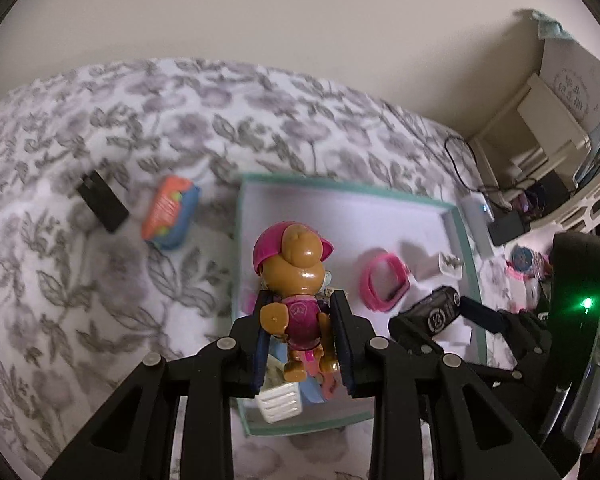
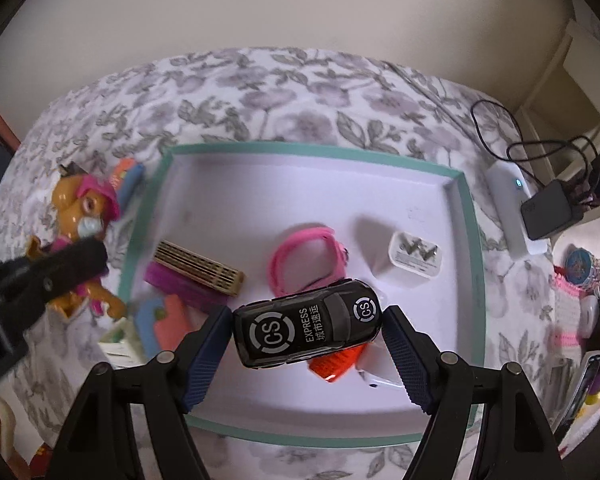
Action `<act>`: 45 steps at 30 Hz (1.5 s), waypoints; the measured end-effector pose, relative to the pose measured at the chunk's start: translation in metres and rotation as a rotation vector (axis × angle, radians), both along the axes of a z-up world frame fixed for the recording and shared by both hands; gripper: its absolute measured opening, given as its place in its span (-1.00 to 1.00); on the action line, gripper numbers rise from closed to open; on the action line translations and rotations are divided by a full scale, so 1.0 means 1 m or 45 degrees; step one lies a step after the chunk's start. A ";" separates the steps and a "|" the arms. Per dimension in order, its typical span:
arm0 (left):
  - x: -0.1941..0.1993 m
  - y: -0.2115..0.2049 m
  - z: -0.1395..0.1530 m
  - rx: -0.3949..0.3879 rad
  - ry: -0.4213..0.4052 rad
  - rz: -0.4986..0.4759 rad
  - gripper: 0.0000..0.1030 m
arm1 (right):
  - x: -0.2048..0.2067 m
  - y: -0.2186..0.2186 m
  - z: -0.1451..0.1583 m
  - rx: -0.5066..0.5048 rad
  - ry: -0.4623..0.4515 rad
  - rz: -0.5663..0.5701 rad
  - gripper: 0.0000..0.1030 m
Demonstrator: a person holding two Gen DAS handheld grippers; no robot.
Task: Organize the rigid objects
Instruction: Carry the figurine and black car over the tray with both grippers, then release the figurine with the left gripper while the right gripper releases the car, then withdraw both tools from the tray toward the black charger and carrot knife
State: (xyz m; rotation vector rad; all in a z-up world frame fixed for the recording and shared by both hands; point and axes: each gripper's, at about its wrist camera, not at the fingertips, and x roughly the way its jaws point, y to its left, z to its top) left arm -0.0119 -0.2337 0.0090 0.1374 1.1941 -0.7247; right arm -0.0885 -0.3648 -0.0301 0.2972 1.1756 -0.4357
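My left gripper (image 1: 299, 320) is shut on a tan toy puppy (image 1: 296, 264) with a pink cap, gripping its body from both sides. It hangs above the left rim of the teal-edged white tray (image 1: 239, 240). In the right wrist view the same puppy (image 2: 80, 208) sits just left of the tray (image 2: 466, 216). My right gripper (image 2: 306, 330) is shut on a black toy car (image 2: 300, 326) marked "CS EXPRESS", held end to end over the tray's front half. In the left wrist view the car (image 1: 436, 310) shows at the right.
In the tray lie a pink wristband (image 2: 300, 256), a white plug (image 2: 414, 258), a beige harmonica (image 2: 200, 268), an orange brick (image 2: 336, 360) and a blue-and-orange toy (image 2: 164, 320). On the floral bedcover are an orange-blue toy (image 1: 172, 212), a black block (image 1: 102, 200) and a white power bank (image 2: 512, 208).
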 end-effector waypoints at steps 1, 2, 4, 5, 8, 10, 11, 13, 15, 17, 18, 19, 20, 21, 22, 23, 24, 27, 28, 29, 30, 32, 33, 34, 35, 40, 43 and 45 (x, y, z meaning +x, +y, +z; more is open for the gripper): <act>-0.002 -0.002 -0.003 0.008 0.008 -0.009 -0.42 | -0.001 -0.002 -0.002 0.001 0.007 -0.005 0.54; -0.002 -0.004 -0.004 0.012 0.011 -0.013 -0.42 | -0.002 -0.005 -0.004 0.005 0.010 -0.009 0.54; -0.006 -0.008 -0.007 0.032 0.003 -0.023 -0.42 | -0.004 -0.008 -0.007 0.014 0.014 -0.020 0.54; -0.007 -0.009 -0.008 0.038 -0.001 -0.026 -0.42 | -0.005 -0.010 -0.008 0.019 0.016 -0.025 0.54; -0.009 -0.014 -0.012 0.048 0.007 -0.043 -0.42 | -0.006 -0.013 -0.011 0.027 0.025 -0.036 0.54; -0.011 -0.017 -0.016 0.045 0.032 -0.053 -0.42 | -0.007 -0.015 -0.013 0.029 0.031 -0.042 0.54; -0.012 -0.018 -0.019 0.044 0.048 -0.058 -0.42 | -0.007 -0.016 -0.013 0.031 0.033 -0.045 0.54; -0.013 -0.020 -0.023 0.049 0.066 -0.065 -0.42 | -0.007 -0.017 -0.015 0.035 0.036 -0.048 0.54; -0.015 -0.022 -0.027 0.058 0.068 -0.067 -0.42 | -0.008 -0.018 -0.016 0.038 0.040 -0.052 0.54; -0.016 -0.023 -0.029 0.064 0.072 -0.073 -0.42 | -0.008 -0.019 -0.017 0.039 0.043 -0.057 0.54; -0.016 -0.023 -0.030 0.066 0.075 -0.076 -0.42 | -0.008 -0.019 -0.017 0.041 0.043 -0.059 0.54; -0.017 -0.024 -0.031 0.069 0.076 -0.077 -0.42 | -0.008 -0.019 -0.017 0.042 0.043 -0.058 0.54; -0.017 -0.024 -0.032 0.071 0.078 -0.077 -0.42 | -0.008 -0.019 -0.017 0.043 0.044 -0.058 0.54; -0.017 -0.024 -0.032 0.074 0.082 -0.078 -0.42 | -0.008 -0.019 -0.017 0.040 0.046 -0.057 0.54; -0.016 -0.024 -0.033 0.076 0.087 -0.079 -0.42 | -0.008 -0.019 -0.018 0.038 0.049 -0.057 0.54; -0.016 -0.024 -0.034 0.076 0.091 -0.077 -0.41 | -0.007 -0.019 -0.018 0.039 0.050 -0.057 0.54; -0.016 -0.024 -0.034 0.079 0.095 -0.074 -0.40 | -0.007 -0.019 -0.018 0.041 0.050 -0.057 0.54; -0.015 -0.024 -0.036 0.086 0.098 -0.066 -0.31 | -0.007 -0.020 -0.018 0.038 0.052 -0.059 0.54; -0.014 -0.023 -0.036 0.089 0.098 -0.060 -0.27 | -0.007 -0.020 -0.018 0.038 0.053 -0.061 0.54; -0.014 -0.023 -0.036 0.088 0.101 -0.057 -0.25 | -0.007 -0.020 -0.018 0.039 0.052 -0.062 0.54; -0.013 -0.022 -0.035 0.084 0.104 -0.052 -0.25 | -0.007 -0.020 -0.018 0.041 0.050 -0.061 0.54; -0.012 -0.020 -0.034 0.080 0.105 -0.043 -0.25 | -0.007 -0.019 -0.017 0.040 0.051 -0.057 0.54; -0.011 -0.019 -0.032 0.079 0.101 -0.037 -0.25 | -0.007 -0.018 -0.017 0.038 0.051 -0.055 0.54; -0.010 -0.018 -0.031 0.079 0.097 -0.032 -0.24 | -0.006 -0.017 -0.017 0.034 0.053 -0.050 0.54; -0.010 -0.017 -0.030 0.079 0.091 -0.026 -0.23 | -0.006 -0.017 -0.017 0.030 0.055 -0.047 0.54; -0.002 -0.009 -0.024 0.073 0.065 0.021 -0.14 | -0.006 -0.017 -0.019 0.007 0.069 -0.047 0.56; 0.003 -0.004 -0.021 0.069 0.051 0.048 -0.07 | -0.007 -0.019 -0.017 -0.008 0.063 -0.059 0.66; 0.007 -0.001 -0.020 0.067 0.045 0.071 -0.04 | -0.008 -0.021 -0.015 -0.006 0.048 -0.073 0.70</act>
